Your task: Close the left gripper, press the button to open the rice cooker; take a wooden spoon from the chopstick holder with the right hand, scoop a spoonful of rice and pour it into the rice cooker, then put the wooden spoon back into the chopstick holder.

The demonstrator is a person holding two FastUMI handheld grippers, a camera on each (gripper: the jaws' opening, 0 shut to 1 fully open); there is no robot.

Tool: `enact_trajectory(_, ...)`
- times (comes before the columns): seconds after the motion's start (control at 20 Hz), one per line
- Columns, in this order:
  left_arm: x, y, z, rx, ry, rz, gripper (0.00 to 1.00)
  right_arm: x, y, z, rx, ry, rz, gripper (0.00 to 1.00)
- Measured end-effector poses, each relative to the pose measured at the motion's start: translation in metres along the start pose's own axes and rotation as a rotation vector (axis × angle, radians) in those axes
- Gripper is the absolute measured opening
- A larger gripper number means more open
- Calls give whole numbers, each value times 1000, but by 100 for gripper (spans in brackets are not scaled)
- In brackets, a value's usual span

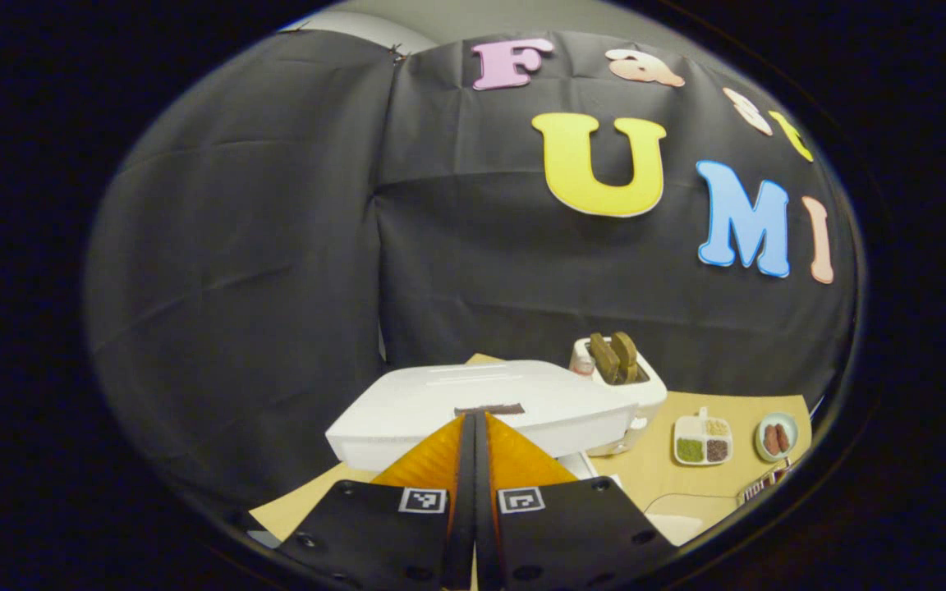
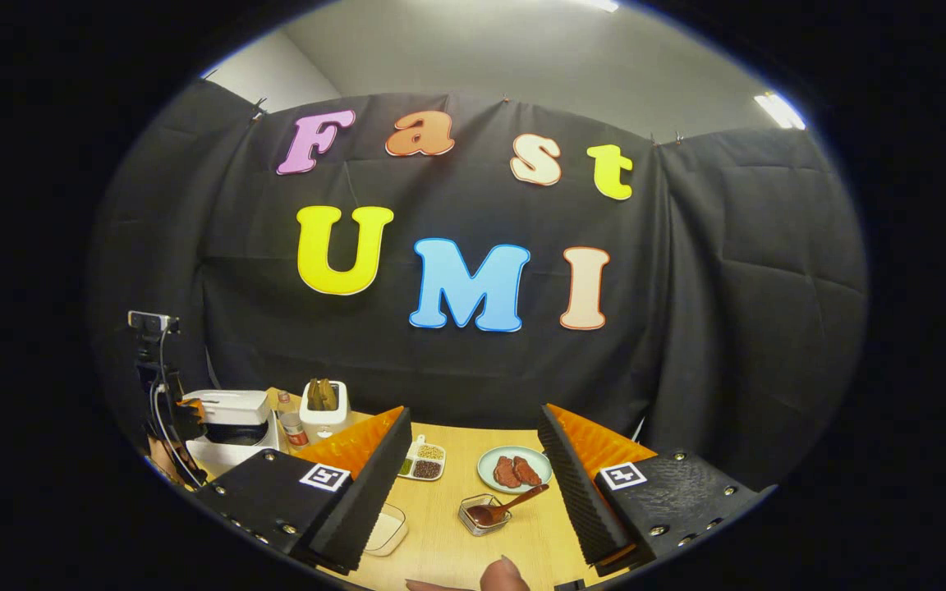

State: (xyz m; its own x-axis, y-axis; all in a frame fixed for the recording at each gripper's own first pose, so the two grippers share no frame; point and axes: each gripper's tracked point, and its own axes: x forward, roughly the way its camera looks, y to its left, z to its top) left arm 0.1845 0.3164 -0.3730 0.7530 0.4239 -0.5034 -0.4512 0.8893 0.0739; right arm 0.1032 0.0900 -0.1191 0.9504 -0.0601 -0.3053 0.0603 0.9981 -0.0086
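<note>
Lid press under way, spoon not yet picked up.

The left gripper (image 1: 474,427), fingers clenched together, has its tips at the closed rice cooker (image 1: 481,402). The right gripper (image 2: 473,460) is spread wide, empty, above the wooden table (image 2: 448,533). The chopstick holder (image 2: 323,409) stands beyond its left finger; black cloth walls surround.

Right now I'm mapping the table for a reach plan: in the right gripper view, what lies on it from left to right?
Rice cooker → bottle → chopstick holder → divided dish → plate.
</note>
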Motion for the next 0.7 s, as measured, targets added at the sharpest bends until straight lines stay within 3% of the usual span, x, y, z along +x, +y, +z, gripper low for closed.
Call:
enact_trajectory(0.3,-48,7,10,-72,-18,23,9,22,-43,-16,20,-17,34,95)
enact_trajectory(0.7,-183,6,26,-109,-109,114,10,99,-92,-91,112,4,183,95)
